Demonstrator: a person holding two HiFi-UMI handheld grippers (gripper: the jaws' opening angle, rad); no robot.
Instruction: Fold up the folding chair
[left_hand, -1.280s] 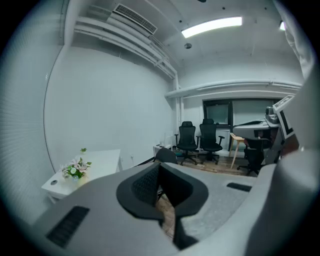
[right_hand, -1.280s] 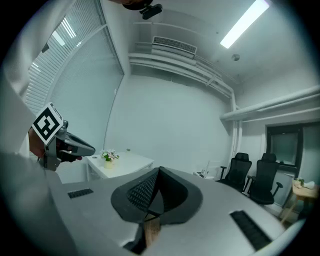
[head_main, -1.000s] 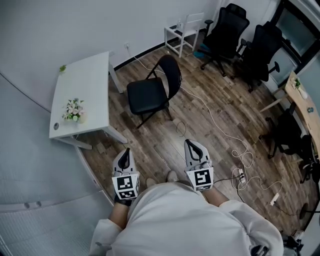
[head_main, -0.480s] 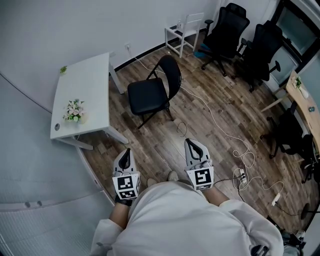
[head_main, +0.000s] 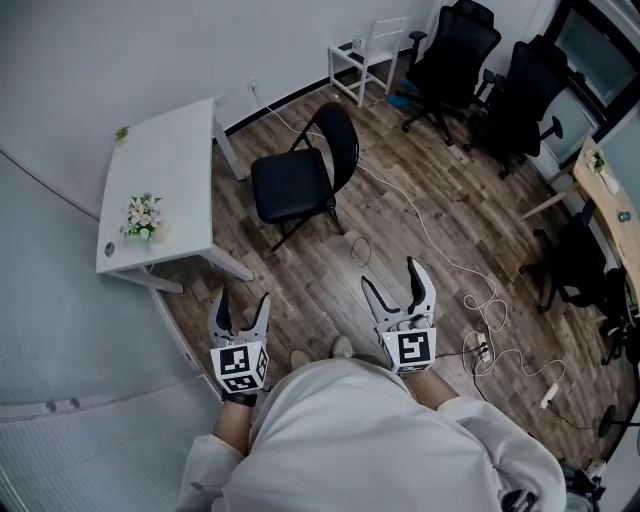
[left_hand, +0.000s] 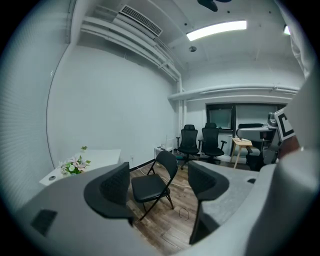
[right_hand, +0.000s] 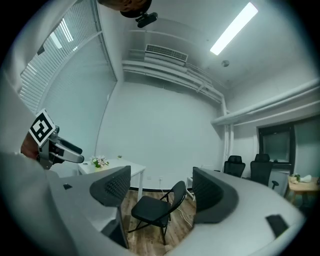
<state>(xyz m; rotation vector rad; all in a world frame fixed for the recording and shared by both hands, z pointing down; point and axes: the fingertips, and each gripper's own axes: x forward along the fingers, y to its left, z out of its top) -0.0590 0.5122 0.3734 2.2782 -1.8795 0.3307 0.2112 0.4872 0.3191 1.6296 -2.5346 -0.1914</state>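
A black folding chair (head_main: 288, 185) stands unfolded on the wooden floor, beside the white table and well ahead of both grippers. My left gripper (head_main: 241, 303) and right gripper (head_main: 395, 282) are held in front of the person's body, far from the chair. The jaws of both have just been opening and stand wide, with nothing between them. The chair (left_hand: 150, 186) shows in the distance through the gap of the left gripper (left_hand: 159, 183). The right gripper view likewise frames the chair (right_hand: 150, 210) between the parted jaws of the right gripper (right_hand: 160, 190).
A white table (head_main: 165, 170) with a small flower bunch (head_main: 143, 215) stands left of the chair. At the back are a white chair (head_main: 365, 60) and two black office chairs (head_main: 455, 50). White cables (head_main: 450, 265) and a power strip (head_main: 482, 350) lie on the floor to the right.
Both grippers went from shut to open. The right gripper moved a little forward toward the chair; the left stayed about where it was.
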